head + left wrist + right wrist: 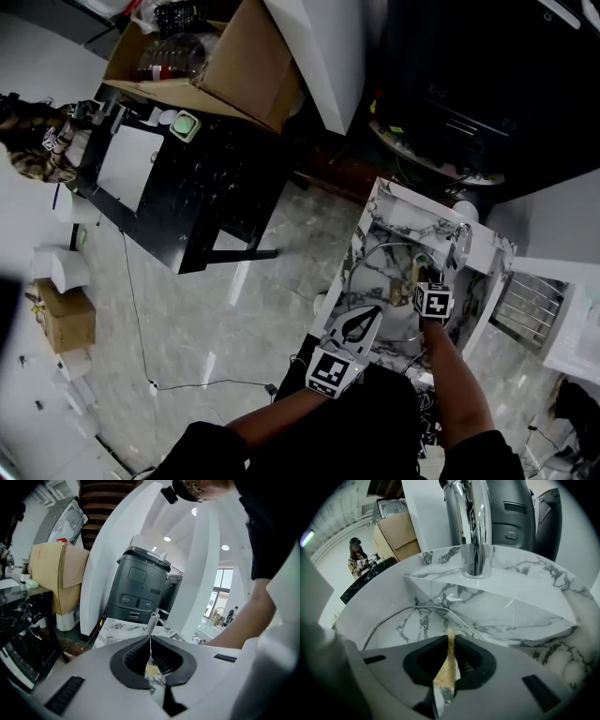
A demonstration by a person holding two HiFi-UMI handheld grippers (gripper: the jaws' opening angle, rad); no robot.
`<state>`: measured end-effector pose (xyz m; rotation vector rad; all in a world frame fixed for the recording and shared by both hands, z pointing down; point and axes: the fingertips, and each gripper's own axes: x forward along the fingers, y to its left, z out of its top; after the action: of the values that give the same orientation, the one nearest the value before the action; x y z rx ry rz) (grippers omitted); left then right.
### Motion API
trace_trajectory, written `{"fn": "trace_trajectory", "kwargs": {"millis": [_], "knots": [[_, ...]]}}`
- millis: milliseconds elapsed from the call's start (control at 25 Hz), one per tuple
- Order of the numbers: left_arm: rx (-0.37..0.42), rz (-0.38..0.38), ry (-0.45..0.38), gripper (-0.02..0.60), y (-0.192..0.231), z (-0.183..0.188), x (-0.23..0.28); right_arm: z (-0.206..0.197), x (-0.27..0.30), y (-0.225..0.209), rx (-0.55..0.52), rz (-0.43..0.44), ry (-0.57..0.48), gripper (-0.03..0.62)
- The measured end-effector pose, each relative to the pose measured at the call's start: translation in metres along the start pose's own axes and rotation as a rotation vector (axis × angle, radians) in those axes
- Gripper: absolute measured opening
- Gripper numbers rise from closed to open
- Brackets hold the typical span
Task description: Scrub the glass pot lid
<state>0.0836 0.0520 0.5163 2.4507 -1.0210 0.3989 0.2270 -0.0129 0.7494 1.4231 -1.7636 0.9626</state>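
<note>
The glass pot lid [419, 623] stands on edge inside the marble sink [525, 597], its metal rim arching in front of the right gripper view. My left gripper [151, 638] is shut on the lid's rim, which shows as a thin edge-on line [150, 649] between the jaws. My right gripper [451, 637] is shut on a tan scouring sponge [445, 670], close to the lid's glass. In the head view the left gripper [361, 319] sits at the sink's near left, the right gripper [419, 278] over the basin, and the lid's rim [380, 251] curves between them.
A chrome faucet [473, 527] rises right behind the basin. A dark grey machine [138, 588] stands beyond the sink. A black table [178, 178] with a cardboard box [234, 66] lies to the left across the floor, and a person [358, 557] stands by it.
</note>
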Motion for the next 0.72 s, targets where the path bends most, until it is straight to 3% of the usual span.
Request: {"fn": "trace_trajectory", "kwargs": {"millis": [720], "knots": [[0.021,-0.056,0.002,0.018,-0.022,-0.006,-0.009,-0.034,-0.027,-0.023,-0.001,-0.044,0.055,0.06]]}}
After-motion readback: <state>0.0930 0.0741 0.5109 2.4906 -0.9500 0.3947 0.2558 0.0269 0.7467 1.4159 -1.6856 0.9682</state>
